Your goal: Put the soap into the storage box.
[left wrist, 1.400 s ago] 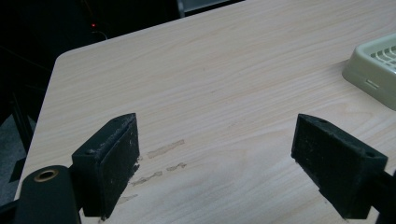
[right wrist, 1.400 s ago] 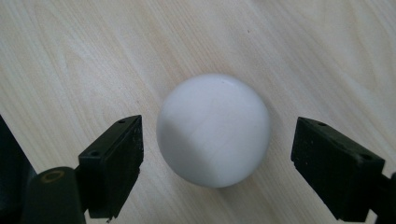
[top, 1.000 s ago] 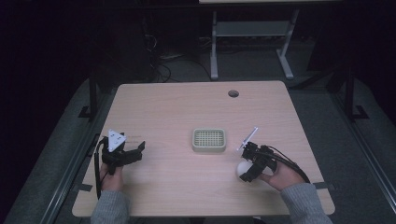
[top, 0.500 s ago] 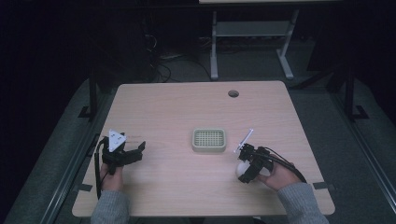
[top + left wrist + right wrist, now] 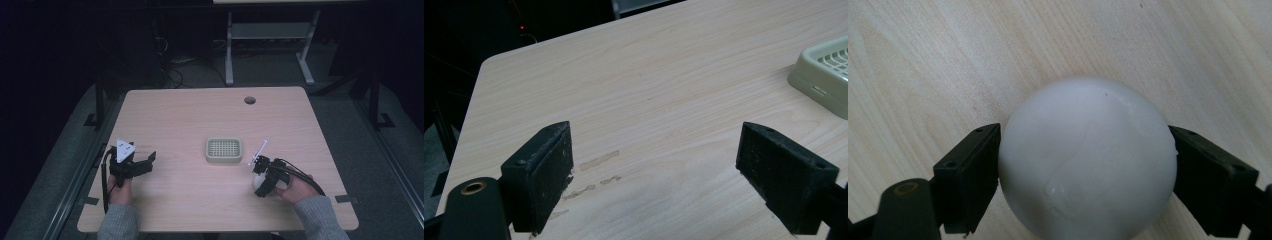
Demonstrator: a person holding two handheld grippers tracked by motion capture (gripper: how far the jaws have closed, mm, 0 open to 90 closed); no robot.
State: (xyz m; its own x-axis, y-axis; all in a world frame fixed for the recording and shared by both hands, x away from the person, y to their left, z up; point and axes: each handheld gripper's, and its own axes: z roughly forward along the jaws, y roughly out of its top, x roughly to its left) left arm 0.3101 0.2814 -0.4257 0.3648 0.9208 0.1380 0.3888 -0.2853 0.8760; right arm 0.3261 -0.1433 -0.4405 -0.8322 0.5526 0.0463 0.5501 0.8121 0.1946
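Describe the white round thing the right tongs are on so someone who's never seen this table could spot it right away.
Start at the pale wooden table and go to its near right corner, where the right tongs are. Between their black jaws, pressed on both sides, sits a smooth white ball. The only other item nearby is a greenish slatted tray at the table's middle, which is flat and rectangular, not round.

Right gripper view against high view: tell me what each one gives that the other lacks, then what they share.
The right gripper view brings close detail: both black pads pressed against the sides of the white ball, and a glossy smear on its surface. The high view adds the layout: the left gripper with its jaws apart over bare wood, the pale green tray mid-table, the round hole near the far edge, and both sleeves. Both show the ball, the right gripper and the wooden table.
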